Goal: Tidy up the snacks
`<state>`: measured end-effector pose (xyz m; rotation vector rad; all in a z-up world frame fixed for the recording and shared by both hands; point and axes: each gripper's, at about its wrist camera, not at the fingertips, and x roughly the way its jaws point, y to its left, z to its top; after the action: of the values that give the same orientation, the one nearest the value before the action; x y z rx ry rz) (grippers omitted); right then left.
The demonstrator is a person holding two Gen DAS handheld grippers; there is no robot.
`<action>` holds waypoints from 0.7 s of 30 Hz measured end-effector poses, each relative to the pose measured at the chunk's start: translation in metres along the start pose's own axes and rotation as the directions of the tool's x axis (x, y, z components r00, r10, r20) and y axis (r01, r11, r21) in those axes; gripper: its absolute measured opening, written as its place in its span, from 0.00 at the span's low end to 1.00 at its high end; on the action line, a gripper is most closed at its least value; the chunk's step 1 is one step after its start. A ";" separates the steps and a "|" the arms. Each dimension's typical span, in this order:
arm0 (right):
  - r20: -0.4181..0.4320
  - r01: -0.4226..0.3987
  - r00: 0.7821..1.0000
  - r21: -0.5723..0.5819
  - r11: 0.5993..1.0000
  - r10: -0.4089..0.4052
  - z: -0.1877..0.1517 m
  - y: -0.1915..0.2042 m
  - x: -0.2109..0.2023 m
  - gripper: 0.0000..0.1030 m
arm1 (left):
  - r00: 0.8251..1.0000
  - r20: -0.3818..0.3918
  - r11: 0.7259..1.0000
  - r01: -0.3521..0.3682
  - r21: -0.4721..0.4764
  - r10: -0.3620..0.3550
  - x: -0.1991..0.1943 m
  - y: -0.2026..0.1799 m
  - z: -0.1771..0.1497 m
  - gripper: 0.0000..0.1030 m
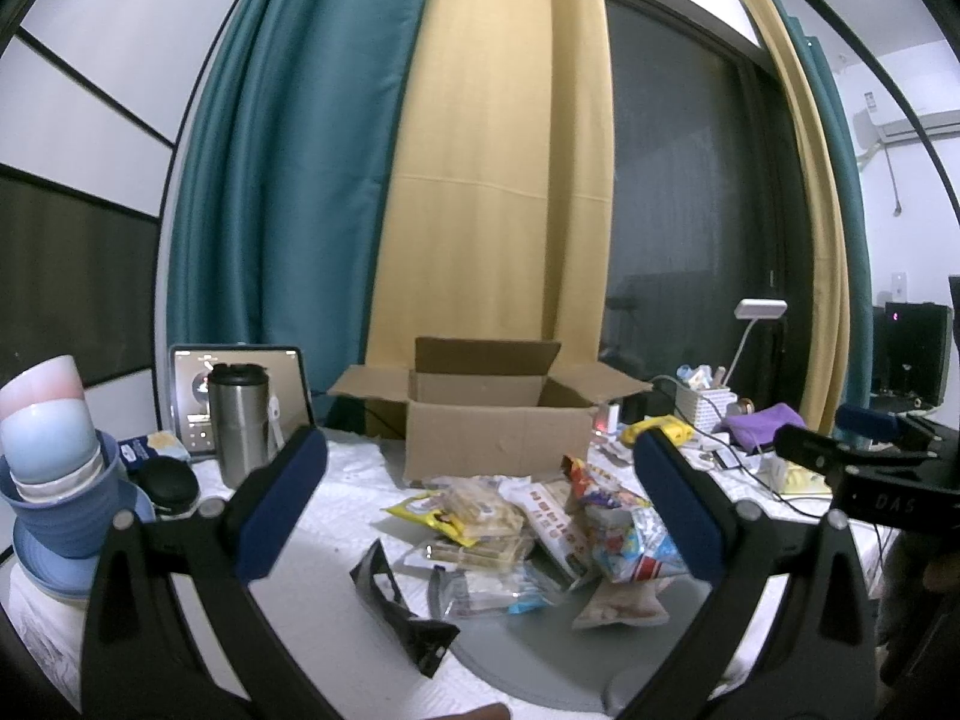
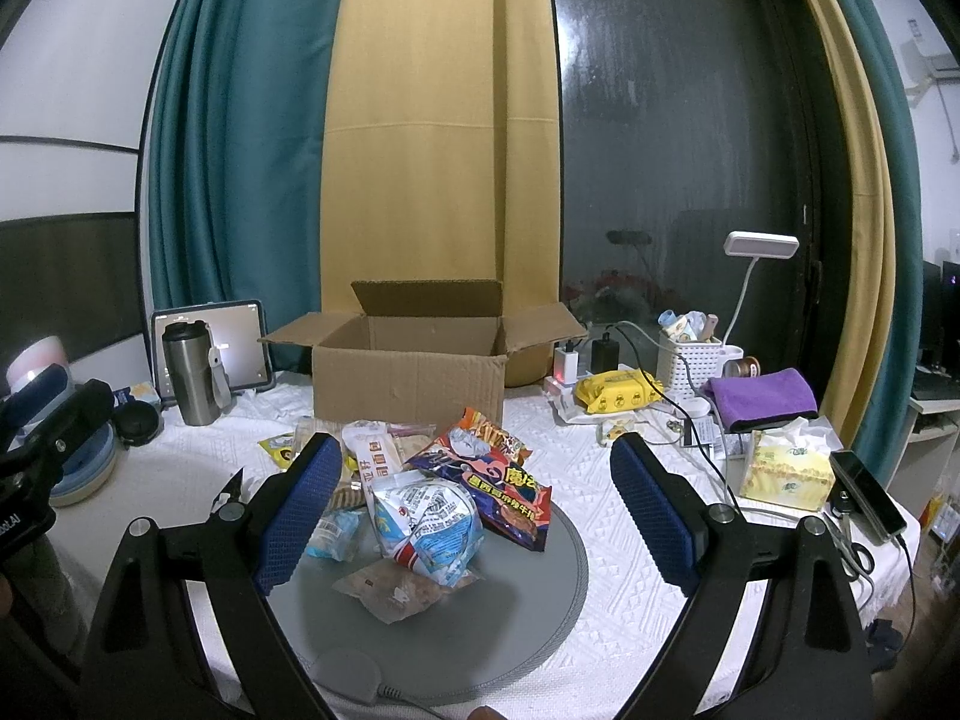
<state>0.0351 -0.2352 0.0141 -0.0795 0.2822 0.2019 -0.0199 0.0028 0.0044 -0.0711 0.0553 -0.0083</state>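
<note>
Both grippers, left gripper and right gripper, hover spread wide above the snack pile (cardboard box behind, flaps open).

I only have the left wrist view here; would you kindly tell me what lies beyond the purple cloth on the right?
Observer: A phone lies near the right edge of the table.
Operator: Thank you. Is anything beside it that I should avoid?
Observer: Yes, scissors lie right next to the phone, nearer the camera.
Operator: And is the right hand-held gripper holding anything?
Observer: No, the right hand-held gripper is open and empty, pointed at the snack pile.
</note>
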 end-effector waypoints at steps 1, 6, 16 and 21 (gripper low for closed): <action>0.000 0.000 1.000 0.000 1.000 0.000 0.000 0.000 0.000 0.91 | 1.000 0.000 1.000 0.000 -0.001 0.000 0.000 -0.001 0.000 1.00; -0.001 0.000 1.000 0.000 1.000 0.000 0.001 0.000 0.001 0.91 | 1.000 0.000 1.000 0.000 0.000 0.000 0.000 0.000 0.000 1.00; -0.003 -0.001 1.000 0.002 1.000 0.001 0.004 -0.002 -0.002 0.91 | 1.000 -0.006 1.000 0.003 0.001 -0.003 -0.001 -0.004 -0.002 1.00; -0.015 -0.003 1.000 0.008 1.000 0.003 -0.009 0.002 0.003 0.91 | 0.999 -0.040 1.000 0.006 0.004 -0.006 0.006 -0.010 -0.007 1.00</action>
<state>0.0349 -0.2341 0.0046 -0.0724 0.2977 0.2028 -0.0142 -0.0079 -0.0024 -0.0668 0.0946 -0.0158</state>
